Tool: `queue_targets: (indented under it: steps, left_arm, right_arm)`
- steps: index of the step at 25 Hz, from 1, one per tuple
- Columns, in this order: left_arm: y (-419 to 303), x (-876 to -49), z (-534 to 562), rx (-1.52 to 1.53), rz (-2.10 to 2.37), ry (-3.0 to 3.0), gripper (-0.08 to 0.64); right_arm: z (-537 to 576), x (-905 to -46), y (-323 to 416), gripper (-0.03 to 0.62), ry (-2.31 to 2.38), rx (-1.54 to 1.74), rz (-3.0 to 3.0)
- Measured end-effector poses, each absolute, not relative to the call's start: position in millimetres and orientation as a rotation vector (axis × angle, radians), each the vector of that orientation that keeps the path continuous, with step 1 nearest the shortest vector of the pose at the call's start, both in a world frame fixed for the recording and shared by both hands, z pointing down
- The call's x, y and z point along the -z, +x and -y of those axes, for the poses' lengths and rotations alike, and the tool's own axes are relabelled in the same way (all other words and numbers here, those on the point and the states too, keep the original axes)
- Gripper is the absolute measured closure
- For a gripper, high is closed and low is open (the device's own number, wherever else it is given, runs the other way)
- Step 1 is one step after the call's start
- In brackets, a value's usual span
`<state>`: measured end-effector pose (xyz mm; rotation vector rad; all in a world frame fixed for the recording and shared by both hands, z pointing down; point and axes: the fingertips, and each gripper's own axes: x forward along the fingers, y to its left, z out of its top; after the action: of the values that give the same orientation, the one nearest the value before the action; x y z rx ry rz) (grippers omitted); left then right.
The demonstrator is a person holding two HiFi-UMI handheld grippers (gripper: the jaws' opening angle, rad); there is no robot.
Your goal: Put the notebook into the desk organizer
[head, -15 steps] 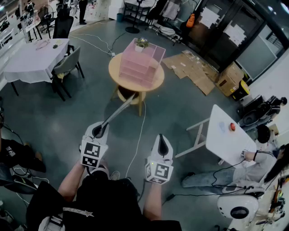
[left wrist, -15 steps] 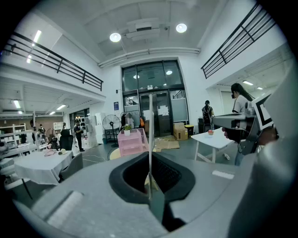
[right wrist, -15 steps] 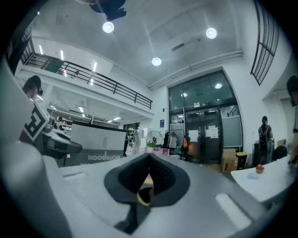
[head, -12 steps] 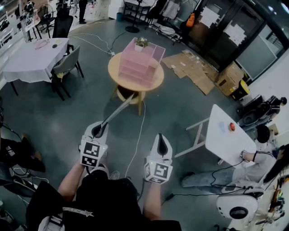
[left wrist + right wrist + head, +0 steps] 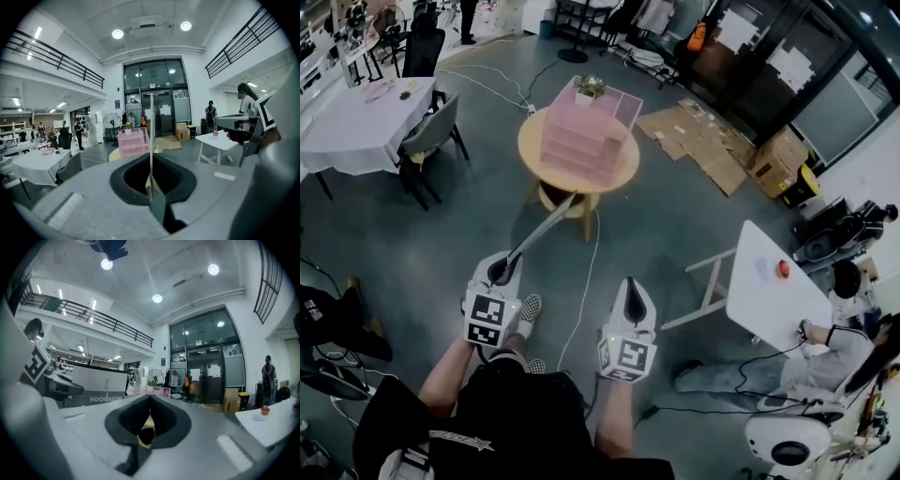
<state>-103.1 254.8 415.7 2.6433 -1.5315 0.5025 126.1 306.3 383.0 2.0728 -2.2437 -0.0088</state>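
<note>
Grey hall floor (image 5: 412,234); round tabletop (image 5: 534,161) far ahead bears the pink organizer (image 5: 586,141). Left tongs (image 5: 502,272) clamp the notebook (image 5: 546,230) by its near end, on edge, well short of the organizer. Right tongs (image 5: 635,305) closed, empty. Risk: the long overhang may twist loose or strike the organizer's rim.

Head view steeply down, gripper views forward, sharing desk organizer (image 5: 584,141)
</note>
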Motion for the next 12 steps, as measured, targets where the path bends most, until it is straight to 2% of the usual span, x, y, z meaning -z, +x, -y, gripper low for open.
queue_targets:
  steps: [12]
  left_arm:
    - [-84.5, -448.5, -143.0, -0.540, 1.473, 2.587, 0.543]
  right_arm:
    - [-193.1, -406.7, 140.7, 0.589, 2.072, -0.060, 2.231]
